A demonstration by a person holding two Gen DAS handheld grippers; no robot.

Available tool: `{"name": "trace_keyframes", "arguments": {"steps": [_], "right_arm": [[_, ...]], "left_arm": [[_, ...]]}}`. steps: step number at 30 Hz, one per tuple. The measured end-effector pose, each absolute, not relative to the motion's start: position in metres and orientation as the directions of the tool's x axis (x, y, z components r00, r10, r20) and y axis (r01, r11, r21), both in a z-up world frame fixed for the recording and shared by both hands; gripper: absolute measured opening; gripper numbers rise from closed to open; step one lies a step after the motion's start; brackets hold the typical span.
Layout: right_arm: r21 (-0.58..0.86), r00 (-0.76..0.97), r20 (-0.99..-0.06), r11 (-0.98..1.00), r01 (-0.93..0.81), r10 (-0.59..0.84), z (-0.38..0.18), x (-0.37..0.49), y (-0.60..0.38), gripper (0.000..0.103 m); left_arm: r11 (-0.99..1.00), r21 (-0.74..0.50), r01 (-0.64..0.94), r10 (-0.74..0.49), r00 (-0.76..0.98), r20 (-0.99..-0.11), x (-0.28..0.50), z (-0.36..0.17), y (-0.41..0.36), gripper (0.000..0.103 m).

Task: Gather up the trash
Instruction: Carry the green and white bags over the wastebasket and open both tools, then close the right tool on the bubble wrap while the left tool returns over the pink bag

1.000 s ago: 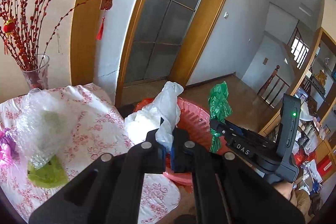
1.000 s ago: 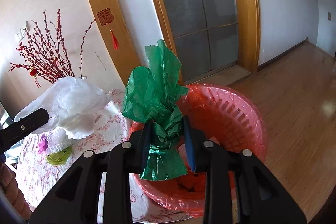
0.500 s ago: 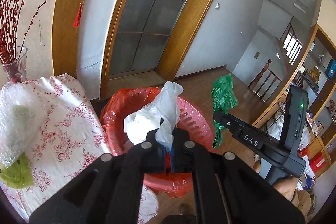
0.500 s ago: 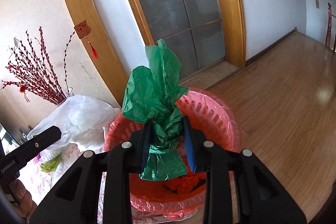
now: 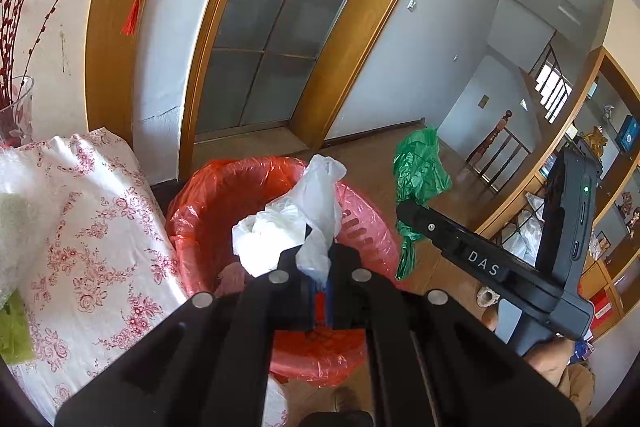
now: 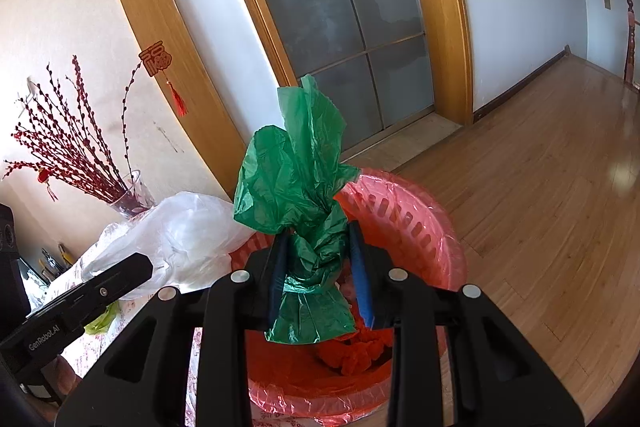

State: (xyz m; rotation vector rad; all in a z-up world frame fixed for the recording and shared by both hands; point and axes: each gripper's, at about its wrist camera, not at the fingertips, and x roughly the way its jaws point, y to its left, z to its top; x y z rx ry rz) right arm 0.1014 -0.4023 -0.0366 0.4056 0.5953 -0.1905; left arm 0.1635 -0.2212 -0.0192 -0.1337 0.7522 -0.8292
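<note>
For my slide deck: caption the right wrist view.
Right gripper holds a crumpled green plastic bag above the red-lined bin.

Table (image 5: pixel 92 239) under a white cloth printed with red flowers, bearing a glass vase (image 6: pixel 130 197) of red-budded branches, clear crumpled plastic wrap (image 5: pixel 16 219) and a light green scrap (image 5: pixel 14 331) near its edge. Wooden plank floor (image 6: pixel 552 195), carrying a red basket (image 6: pixel 416 211) lined with red plastic, just beside the table.
</note>
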Motion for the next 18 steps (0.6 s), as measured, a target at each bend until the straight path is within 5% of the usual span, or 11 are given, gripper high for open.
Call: {"name": "trace_keyframes", "arguments": {"steps": [2, 4, 6, 18], "right_arm": [[0.313, 0.811, -0.582, 0.903, 0.296, -0.064, -0.038, 0.104, -0.404, 0.036], [0.313, 0.806, -0.587, 0.898, 0.308, -0.072, -0.04, 0.106, -0.406, 0.053], [0.319, 0.809, -0.582, 0.892, 0.319, -0.081, -0.041, 0.103, -0.41, 0.063], [0.21, 0.808, -0.576, 0.934, 0.29, -0.121, -0.037, 0.098, -0.384, 0.063]], "left_arm": [[0.685, -0.385, 0.618, -0.706, 0.432, -0.561, 0.165, -0.023, -0.226, 0.005], [0.696, -0.379, 0.61, -0.694, 0.435, -0.574, 0.167, -0.027, -0.228, 0.012], [0.707, -0.375, 0.599, -0.683, 0.442, -0.582, 0.168, -0.031, -0.227, 0.027], [0.821, -0.27, 0.502, -0.554, 0.591, -0.587, 0.157, -0.023, -0.159, 0.043]]}}
